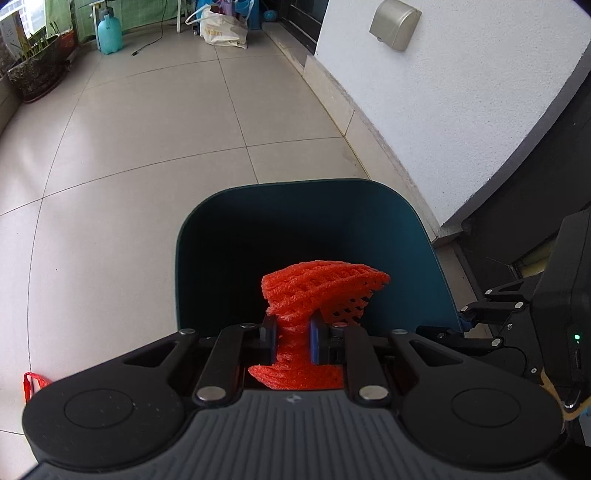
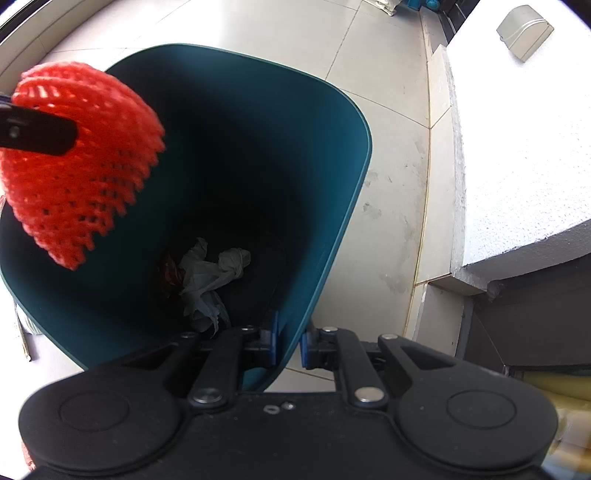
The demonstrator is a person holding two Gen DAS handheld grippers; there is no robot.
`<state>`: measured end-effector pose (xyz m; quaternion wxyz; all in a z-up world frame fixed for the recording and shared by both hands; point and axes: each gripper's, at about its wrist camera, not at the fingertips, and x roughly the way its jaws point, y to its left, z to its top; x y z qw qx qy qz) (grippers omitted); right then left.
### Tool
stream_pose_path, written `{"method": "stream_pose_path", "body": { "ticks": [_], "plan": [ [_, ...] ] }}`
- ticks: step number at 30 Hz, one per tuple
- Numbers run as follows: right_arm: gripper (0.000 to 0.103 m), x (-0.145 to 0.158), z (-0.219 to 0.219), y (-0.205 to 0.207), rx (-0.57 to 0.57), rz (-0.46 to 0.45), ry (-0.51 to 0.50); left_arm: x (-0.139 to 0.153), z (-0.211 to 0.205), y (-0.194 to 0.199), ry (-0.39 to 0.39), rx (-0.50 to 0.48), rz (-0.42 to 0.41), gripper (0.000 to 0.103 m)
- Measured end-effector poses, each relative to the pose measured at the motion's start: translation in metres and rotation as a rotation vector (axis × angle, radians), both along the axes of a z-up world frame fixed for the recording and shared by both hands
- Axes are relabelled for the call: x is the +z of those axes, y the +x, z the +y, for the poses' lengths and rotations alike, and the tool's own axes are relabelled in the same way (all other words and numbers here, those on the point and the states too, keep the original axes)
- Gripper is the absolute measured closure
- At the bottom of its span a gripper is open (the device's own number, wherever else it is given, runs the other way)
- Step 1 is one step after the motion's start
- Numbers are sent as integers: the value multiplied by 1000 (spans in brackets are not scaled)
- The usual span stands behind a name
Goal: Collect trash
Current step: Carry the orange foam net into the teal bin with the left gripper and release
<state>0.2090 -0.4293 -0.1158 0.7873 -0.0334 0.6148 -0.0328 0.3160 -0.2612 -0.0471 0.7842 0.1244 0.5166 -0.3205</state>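
Note:
My left gripper [image 1: 293,341] is shut on a red foam fruit net [image 1: 317,291] and holds it over the open mouth of a dark teal trash bin [image 1: 388,206]. In the right wrist view the net [image 2: 81,155] hangs above the left side of the bin, with a left finger [image 2: 37,131] across it. My right gripper [image 2: 289,343] is shut on the bin's near wall [image 2: 332,229], one pad inside and one outside. Crumpled white paper [image 2: 214,269] and a brownish scrap lie at the bin's bottom.
The bin stands on a beige tiled floor [image 1: 147,147] beside a white wall [image 1: 461,92] with a grey socket cover [image 1: 395,24]. Potted plants [image 1: 37,70], a blue sprayer bottle [image 1: 108,31] and a cloth bag [image 1: 221,31] stand far back. A red scrap [image 1: 31,382] lies at lower left.

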Motion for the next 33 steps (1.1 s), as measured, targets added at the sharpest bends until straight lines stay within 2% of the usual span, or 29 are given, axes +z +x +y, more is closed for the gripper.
{"method": "stream_pose_path", "body": {
  "ticks": [11,14,19,26,33],
  "plan": [
    [93,-3,-1,0,-4,0,-3,-70,-42,-3,134,-68,60,88],
    [93,-2,0,0,-7,0,-1,-83,-48,-7,181,-78,54,87],
    [93,0,0,0,-5,-2,4,-92,-48,-6,166,-77,91,83],
    [93,0,-1,-1,-3,-3,4,-88,-38,-10,143,-62,68,75],
    [93,-1,0,-1,-7,-3,4,-78,-27,-18,118,-55,34,74]
  ]
}}
